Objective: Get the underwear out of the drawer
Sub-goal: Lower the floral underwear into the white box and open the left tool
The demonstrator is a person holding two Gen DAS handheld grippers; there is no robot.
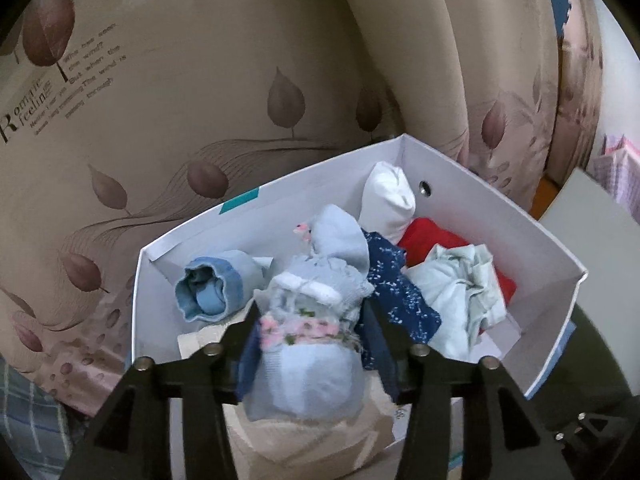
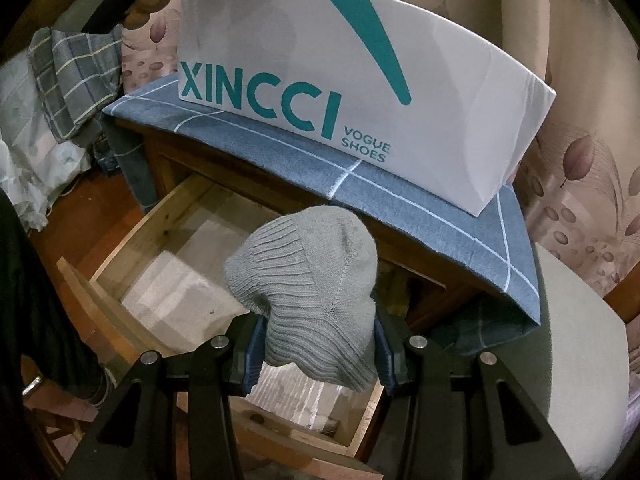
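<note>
Risk of the pale-blue rolled sock bundle (image 1: 308, 364), loose between the half-spread left gripper (image 1: 310, 320) over the white cardboard shoebox (image 1: 552, 248), snagging; grey ribbed knit garment (image 2: 312, 288), pinched in the right gripper (image 2: 316, 336) above the open wooden drawer (image 2: 132, 248), slipping back.

The white shoe box (image 1: 460, 184) is crowded: rolled socks and folded cloth fill it from the near wall to the far corner, leaving only a bare strip of floor along its left wall. The wooden drawer (image 2: 120, 264) stands open below the blue cloth's (image 2: 304, 168) front edge, its interior largely free.
</note>
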